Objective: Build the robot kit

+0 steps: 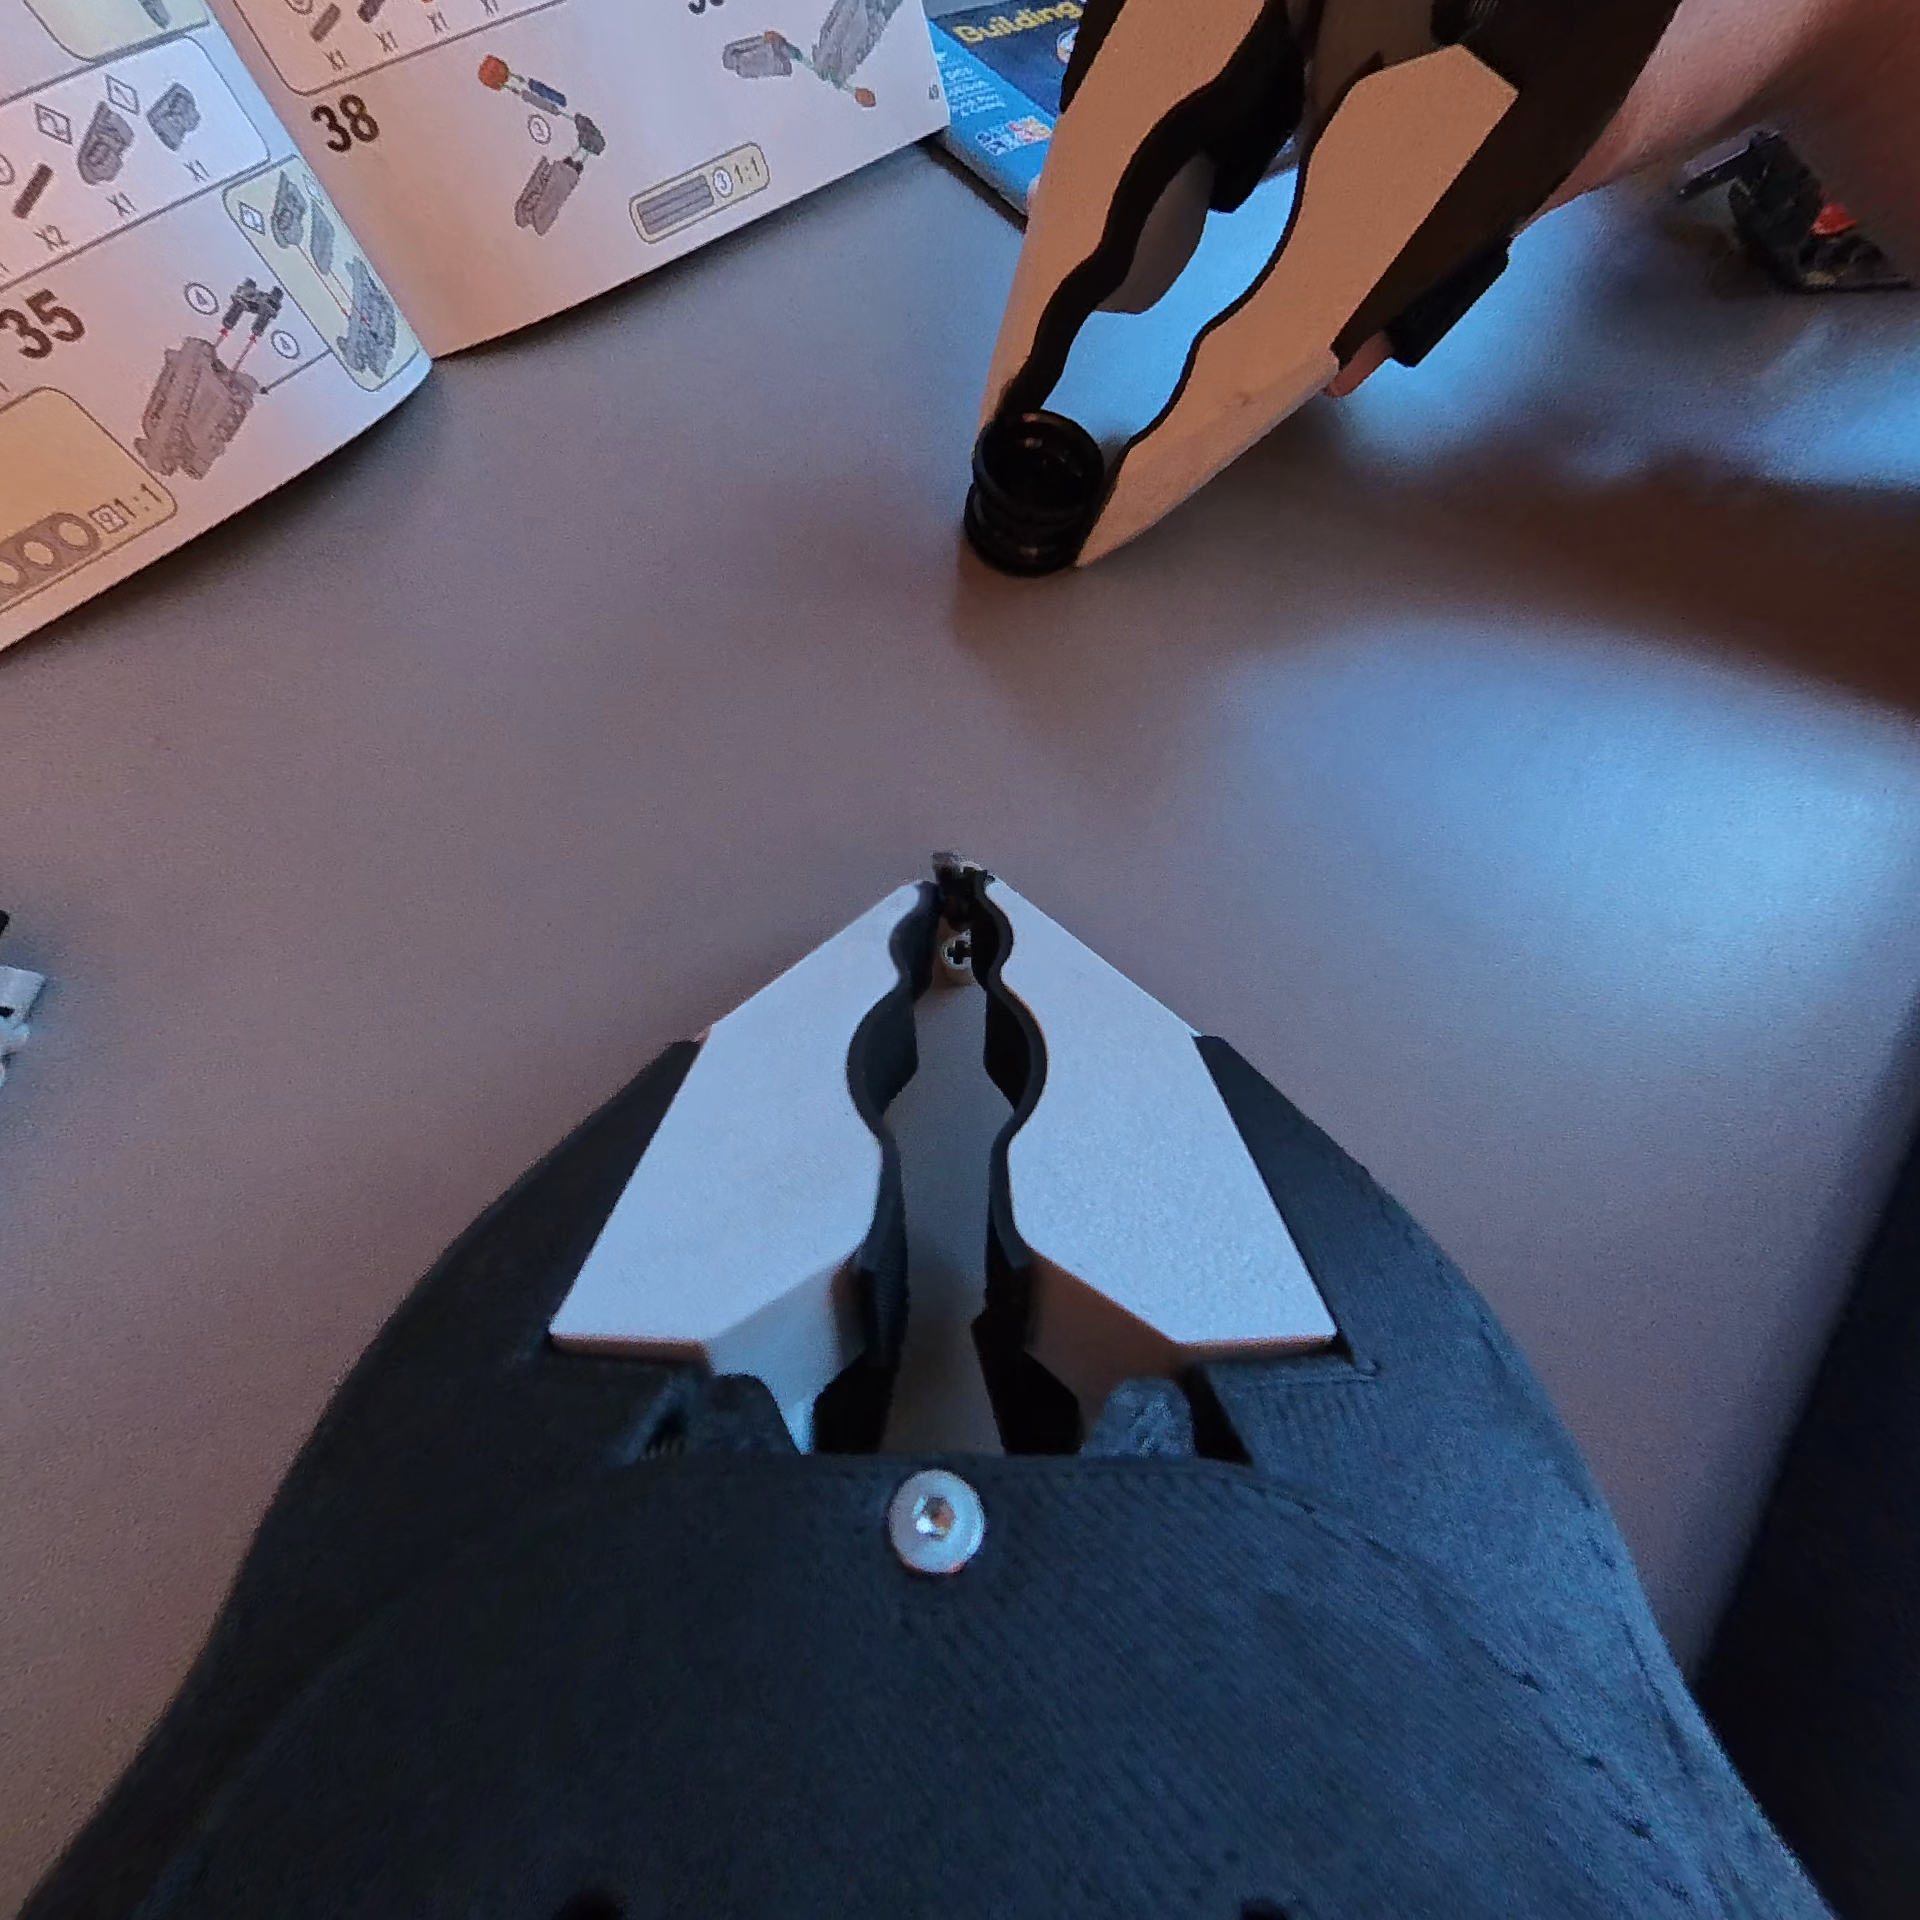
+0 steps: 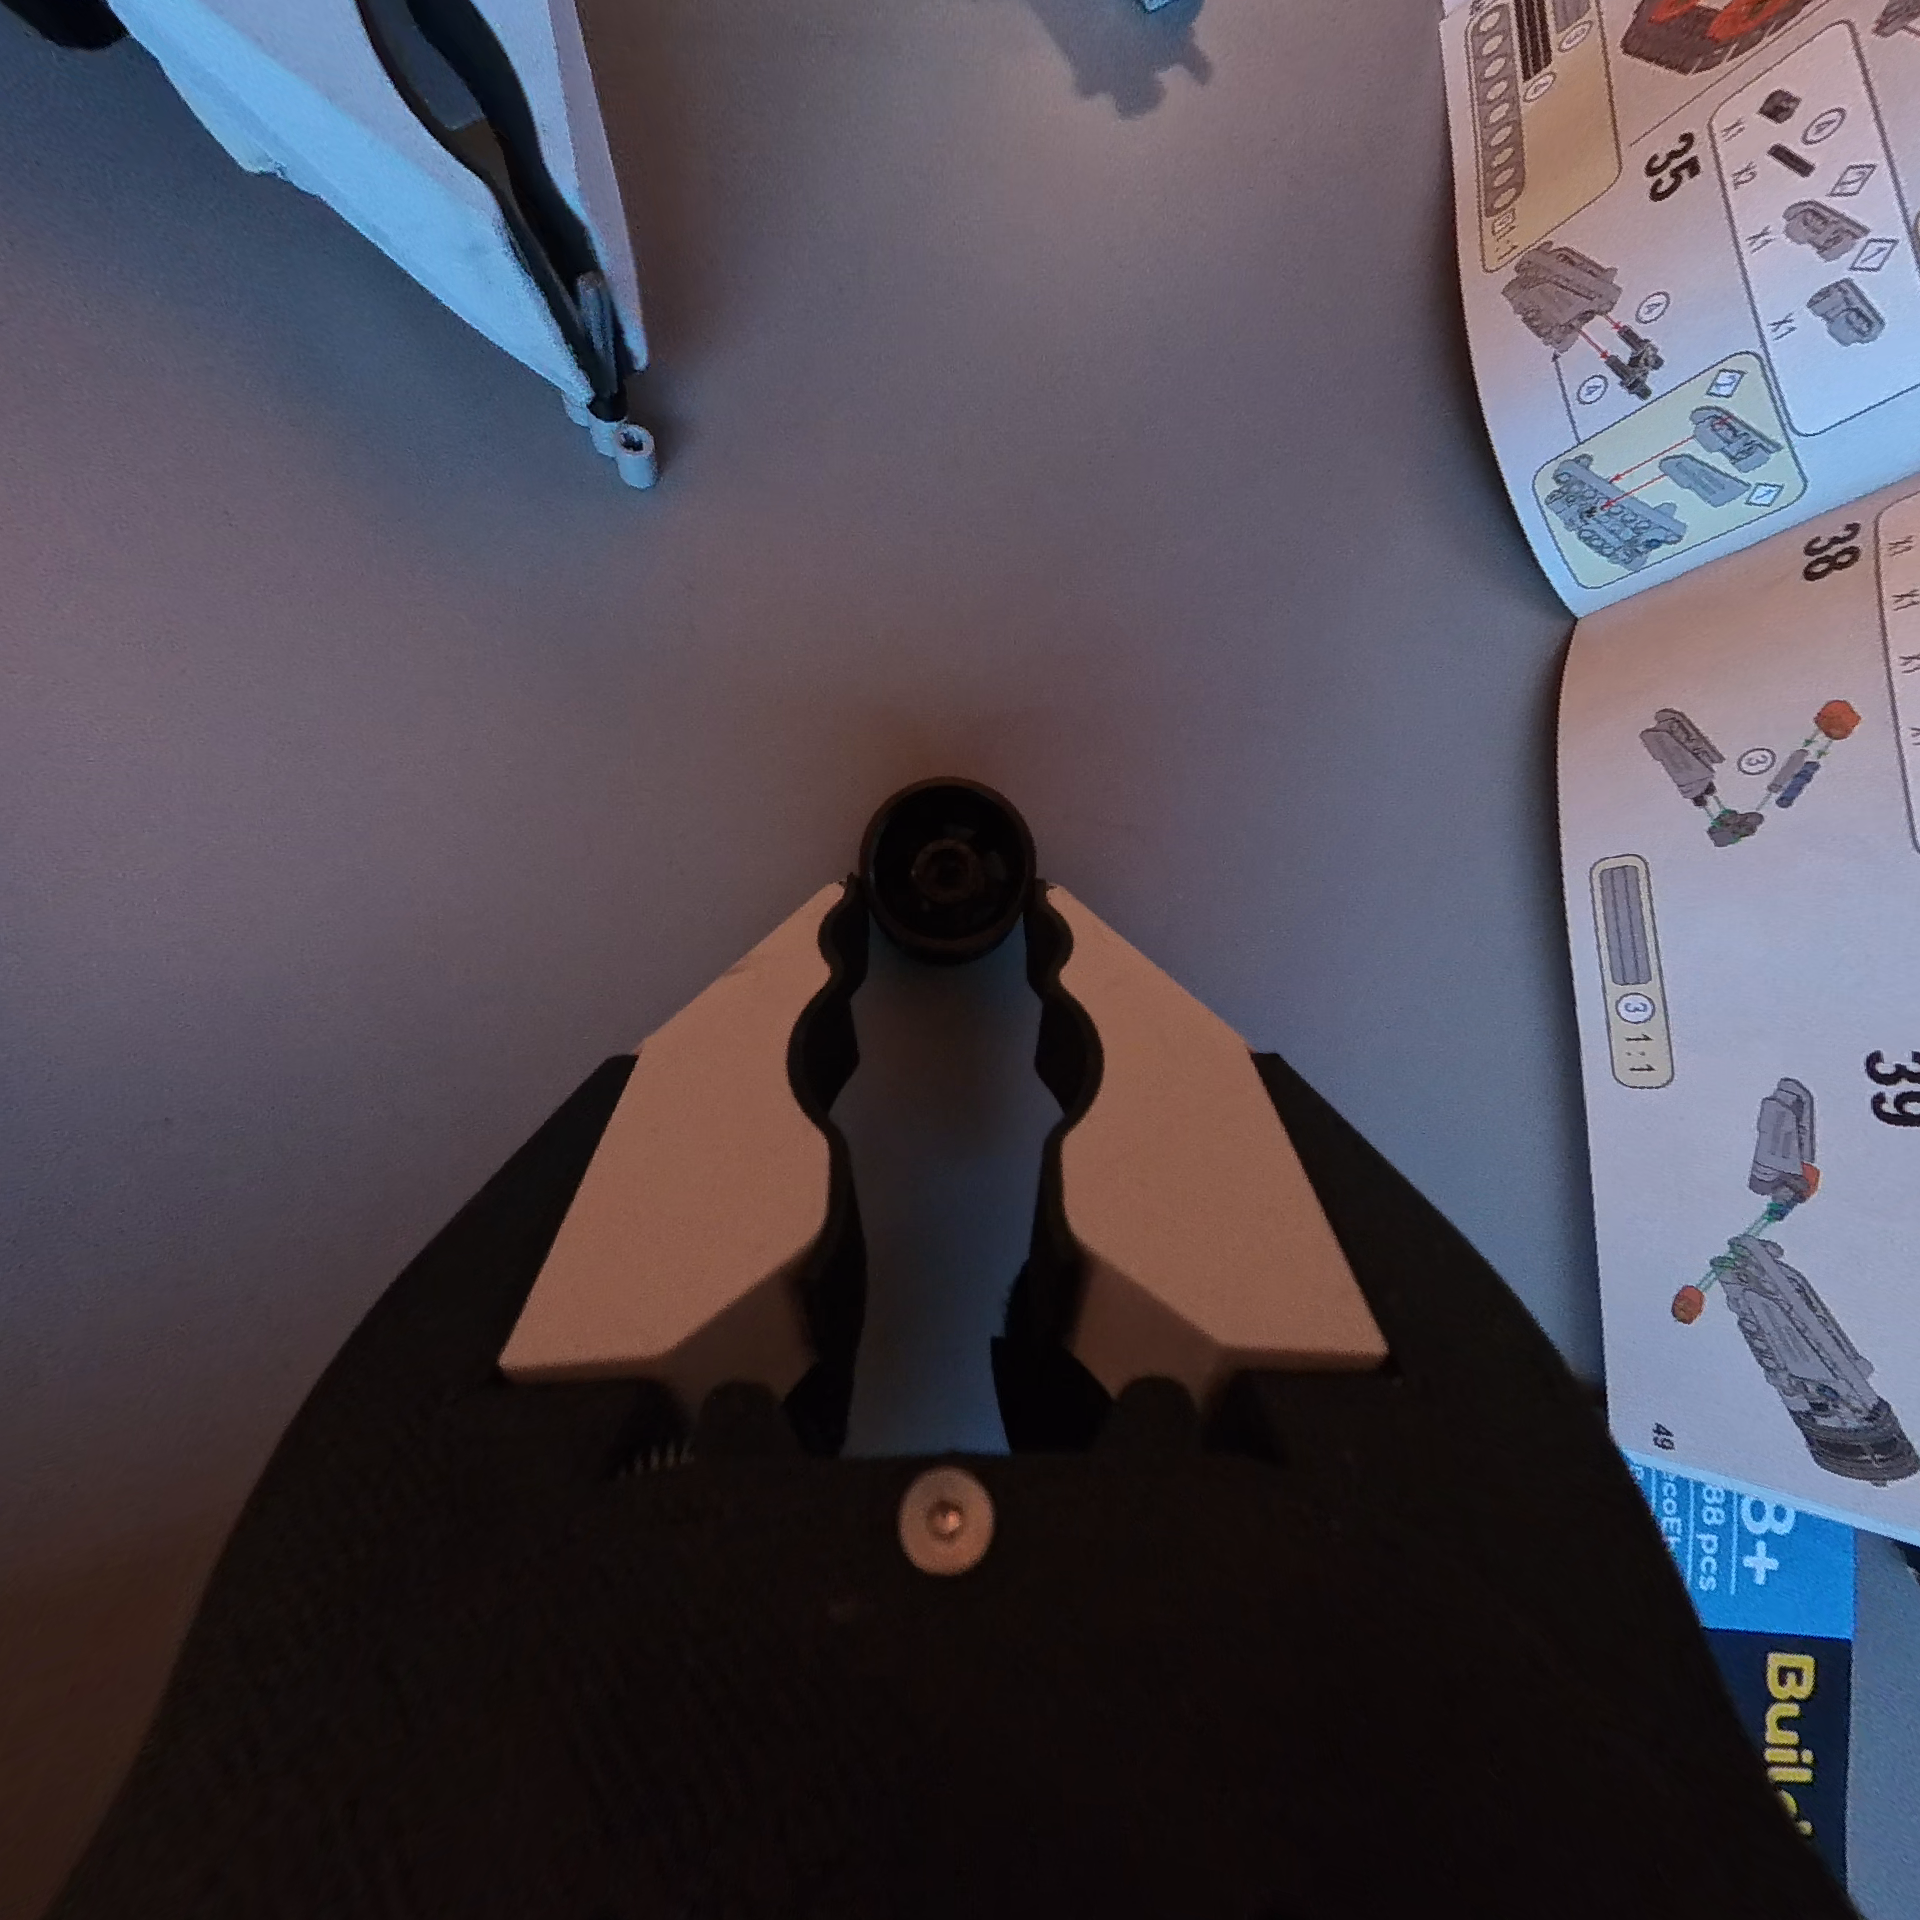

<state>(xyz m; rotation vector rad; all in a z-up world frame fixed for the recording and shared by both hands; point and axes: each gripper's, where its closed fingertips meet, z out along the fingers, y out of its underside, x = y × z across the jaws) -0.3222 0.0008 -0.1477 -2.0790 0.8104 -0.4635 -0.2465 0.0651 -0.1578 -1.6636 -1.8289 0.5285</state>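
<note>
The grey table (image 1: 623,748) carries everything. An open booklet (image 2: 1714,935) of building steps lies flat along one edge, its pages printed with part diagrams; a blue leaflet (image 2: 1766,1621) sits partly under its corner.

The left tool (image 1: 961,883) is clenched on a small grey pin (image 2: 623,442). The pin's long axis runs along the fingers, and its end juts just past the tips. In the right wrist view that end points down toward the table, the tool tilted steeply over it; whether the pin touches the surface cannot be told.

The right tool (image 2: 948,891) grips a black wheel (image 2: 948,868) between its fingertips, its jaws parted only as wide as the wheel. The wheel's axle line points away along the fingers in the right wrist view, its hub hole facing the camera. In the left wrist view the wheel (image 1: 1034,488) stands at the table, ribbed tread showing, with the right tool angled down from above and a hand (image 1: 1714,94) behind it.

The two tools are well apart. A small dark assembly (image 1: 1787,218) lies beyond the right tool, and a pale part (image 1: 16,997) shows at the left edge.
</note>
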